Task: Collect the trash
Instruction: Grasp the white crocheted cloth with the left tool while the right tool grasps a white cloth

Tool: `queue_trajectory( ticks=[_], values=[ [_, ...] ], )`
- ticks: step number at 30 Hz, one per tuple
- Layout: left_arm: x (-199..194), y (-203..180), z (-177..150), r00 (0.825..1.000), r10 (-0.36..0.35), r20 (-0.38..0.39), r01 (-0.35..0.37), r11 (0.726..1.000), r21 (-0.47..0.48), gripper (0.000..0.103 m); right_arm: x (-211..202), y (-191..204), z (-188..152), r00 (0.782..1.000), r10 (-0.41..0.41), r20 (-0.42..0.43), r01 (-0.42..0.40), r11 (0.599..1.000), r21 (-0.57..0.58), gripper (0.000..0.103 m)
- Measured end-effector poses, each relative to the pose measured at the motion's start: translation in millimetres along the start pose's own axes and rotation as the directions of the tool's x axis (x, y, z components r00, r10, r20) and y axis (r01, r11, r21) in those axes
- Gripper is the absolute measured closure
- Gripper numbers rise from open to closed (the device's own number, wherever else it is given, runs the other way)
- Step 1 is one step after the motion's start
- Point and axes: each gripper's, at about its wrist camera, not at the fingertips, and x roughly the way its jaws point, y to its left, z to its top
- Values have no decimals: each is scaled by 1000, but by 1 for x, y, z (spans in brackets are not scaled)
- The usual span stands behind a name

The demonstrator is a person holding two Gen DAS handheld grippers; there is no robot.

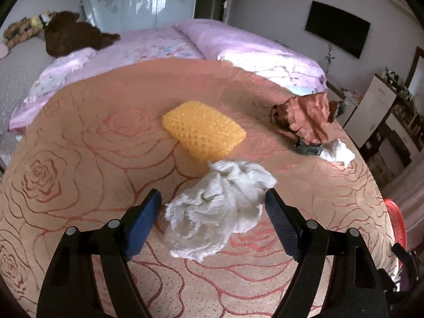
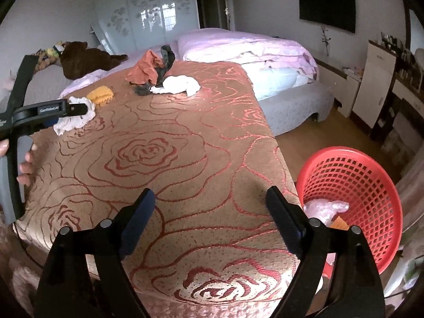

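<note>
A crumpled white wad point(image 1: 212, 220) lies on the rose-patterned cover point(image 1: 79, 159). My left gripper point(image 1: 212, 194) is open and straddles it, with the pads beside the wad and not pressing. Beyond it lie a yellow bubbled piece point(image 1: 204, 129), an orange-brown crumpled piece point(image 1: 307, 116) on something dark, and another white wad point(image 1: 336, 151). In the right wrist view my right gripper point(image 2: 210, 192) stands open and empty over the cover's near right corner. The red mesh basket point(image 2: 371, 185) is on the floor to its right, holding pale plastic scraps point(image 2: 326, 208).
A person's hand point(image 2: 26, 164) holds the left gripper point(image 2: 74, 115) at the left. A bed with pink bedding point(image 2: 251, 50) and a brown plush toy point(image 2: 84, 58) lies behind. White cabinets point(image 2: 379, 79) and dark shelves line the right wall.
</note>
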Motion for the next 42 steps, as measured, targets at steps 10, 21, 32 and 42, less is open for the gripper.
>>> queue_trajectory(
  ticks=[10,21,32,42],
  values=[
    [0,-1,-2,1000,21,3,-21,1000,-12,45,6,3,10,999,-21,-29,21,1000,21,19],
    [1,0,-1,1000,-1,4,2,1000,-24,48,43,16,73,999,-55,-2,55,998,26,20],
    [2,-4,-1,1000,15,0,-15,1000,-11,47,102,50,136,1000,-7,-9,6,999,-52,24],
    [1,-4,-1,1000,16,0,-16,1000,-11,47,136,50,153,995,-5,-103,-1,999,-51,63]
  ],
)
